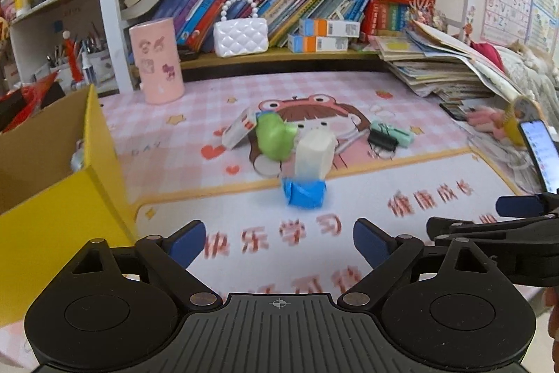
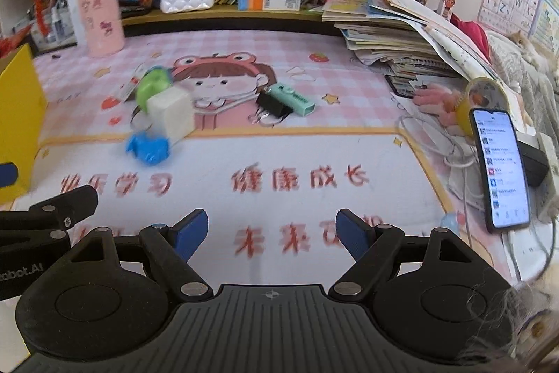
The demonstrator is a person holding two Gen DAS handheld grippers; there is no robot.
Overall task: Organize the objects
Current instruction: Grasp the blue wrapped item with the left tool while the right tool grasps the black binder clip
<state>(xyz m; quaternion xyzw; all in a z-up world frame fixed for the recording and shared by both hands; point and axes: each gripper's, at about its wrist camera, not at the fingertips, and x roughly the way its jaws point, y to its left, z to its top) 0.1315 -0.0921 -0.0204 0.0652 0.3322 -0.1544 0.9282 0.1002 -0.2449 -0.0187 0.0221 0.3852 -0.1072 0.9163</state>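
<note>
both hand-held grippers hang open and empty near the front edge of the worktop point(image 1: 401, 170). the small pile, a blue wrapper point(image 1: 304, 194) under a white block point(image 1: 313, 153) and a green toy point(image 1: 274, 139), lies mid-worktop, straight ahead of the left hand-held gripper point(image 1: 278, 242) and well left of the right hand-held gripper point(image 2: 272, 233). the left looks nearer, with the yellow box point(image 1: 66, 198) at the left edge beside it.

My left gripper point(image 1: 277, 238) hangs open over the pink desk mat point(image 1: 349, 93), nothing between its fingers. Straight ahead sits a blue wrapped piece point(image 1: 304, 194), a white block point(image 1: 314, 152) and a green lump point(image 1: 274, 138) just beyond it. A yellow box point(image 1: 63, 198) stands to my left.
</note>
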